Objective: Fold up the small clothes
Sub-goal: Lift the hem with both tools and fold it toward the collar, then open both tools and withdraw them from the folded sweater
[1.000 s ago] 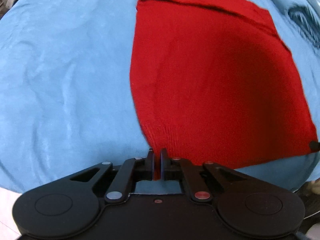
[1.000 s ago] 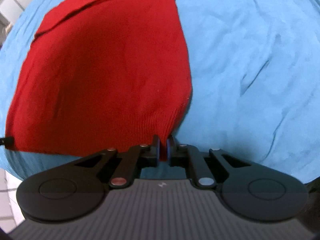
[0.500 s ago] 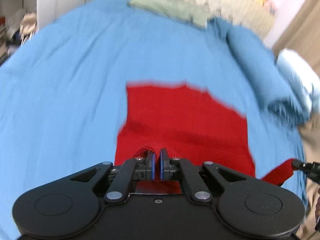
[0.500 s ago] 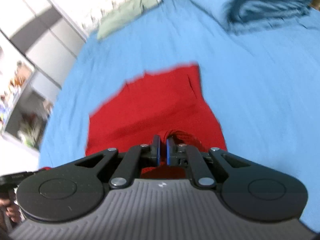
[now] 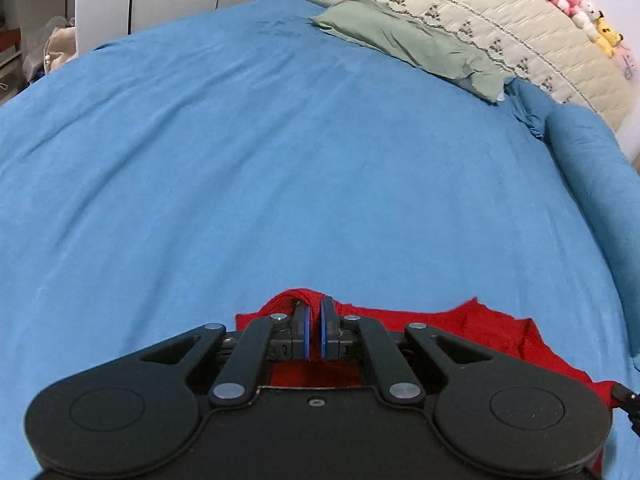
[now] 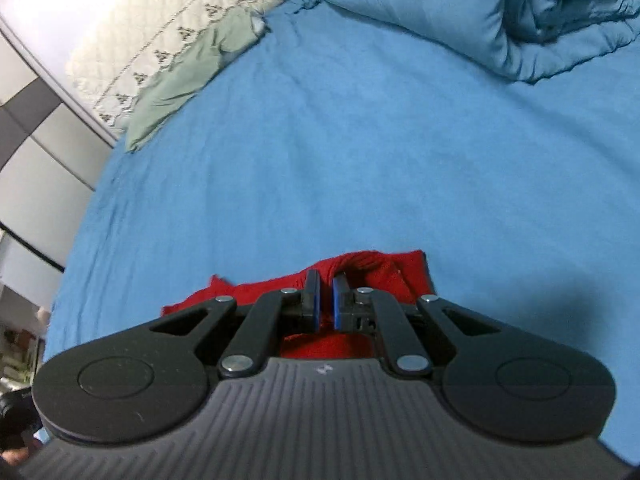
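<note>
Both the left gripper (image 5: 314,326) and right gripper (image 6: 323,300) pinched narrow on the near red knitted jumper (image 5: 480,330) on the blue bed sheet (image 5: 280,160); crooked fold likely if one corner slips.

We observe one task item, a red knit garment (image 5: 492,334), lying on the blue bed cover (image 5: 280,160) at the near end of the bed. Its far edge is uneven, with a raised, bunched fold of fabric at the left and a small peak further right. In the right wrist view, the same garment (image 6: 256,290) shows a rounded hump of gathered fabric near its right edge, while the left portion lies lower and tapers to a small point. The weave is fine ribbed knit. We cannot determine the garment type or its full outline, as most of it is hidden.
</note>
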Demonstrator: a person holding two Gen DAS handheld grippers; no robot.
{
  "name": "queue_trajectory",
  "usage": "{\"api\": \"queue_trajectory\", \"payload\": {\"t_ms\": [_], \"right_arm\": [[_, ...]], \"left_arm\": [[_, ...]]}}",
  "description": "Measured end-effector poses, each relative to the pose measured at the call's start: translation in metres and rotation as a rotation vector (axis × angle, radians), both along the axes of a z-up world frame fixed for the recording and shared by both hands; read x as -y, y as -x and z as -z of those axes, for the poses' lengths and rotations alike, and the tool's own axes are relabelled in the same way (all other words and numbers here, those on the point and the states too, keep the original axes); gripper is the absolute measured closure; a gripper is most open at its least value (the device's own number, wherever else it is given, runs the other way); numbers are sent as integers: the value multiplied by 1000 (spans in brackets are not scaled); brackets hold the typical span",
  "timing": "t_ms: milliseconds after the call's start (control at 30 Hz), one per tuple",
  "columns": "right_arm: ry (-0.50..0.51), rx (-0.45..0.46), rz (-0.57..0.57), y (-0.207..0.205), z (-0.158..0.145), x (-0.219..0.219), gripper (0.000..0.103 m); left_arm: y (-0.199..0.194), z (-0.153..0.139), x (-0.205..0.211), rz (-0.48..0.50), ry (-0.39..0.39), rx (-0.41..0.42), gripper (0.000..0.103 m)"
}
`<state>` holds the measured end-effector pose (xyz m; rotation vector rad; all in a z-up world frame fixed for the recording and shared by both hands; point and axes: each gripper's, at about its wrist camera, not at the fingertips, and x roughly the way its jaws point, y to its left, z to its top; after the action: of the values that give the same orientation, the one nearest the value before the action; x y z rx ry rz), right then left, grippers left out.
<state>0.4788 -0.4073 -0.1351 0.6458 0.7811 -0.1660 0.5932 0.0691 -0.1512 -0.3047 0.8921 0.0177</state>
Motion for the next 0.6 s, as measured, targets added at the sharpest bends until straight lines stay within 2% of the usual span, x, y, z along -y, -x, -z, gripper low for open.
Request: {"api": "queue_trajectory", "payload": {"t_ms": [133, 267, 333, 367, 400, 433, 467, 533, 600], "right_arm": [[-3, 7, 0, -21, 2, 6, 82], [60, -22, -21, -44, 13, 0, 82], [93, -32, -14, -48, 18, -3, 77], [112, -30, 0, -46, 18, -4, 58], [129, -21, 7, -43, 16, -5, 27], [148, 7, 12, -39, 12, -7, 16], [176, 55, 1, -29, 4, -11, 8], [205, 92, -69, -16, -3, -22, 8], [227, 106, -159, 0, -6, -39, 7]], "left_arm": [[-6, 0, -2, -3, -10, 1, 98], [-17, 3, 13, -31, -50, -34, 98], [-21, 7, 15, -50, -64, -51, 89], [-22, 6, 15, -64, -76, -52, 72], [-18, 3, 15, -82, -99, -46, 43], [-9, -3, 13, -102, -129, -21, 30], [1, -9, 14, -113, -153, 7, 21], [26, -19, 17, -80, -166, 49, 18], [52, -20, 26, -1, -157, 47, 14]]}}
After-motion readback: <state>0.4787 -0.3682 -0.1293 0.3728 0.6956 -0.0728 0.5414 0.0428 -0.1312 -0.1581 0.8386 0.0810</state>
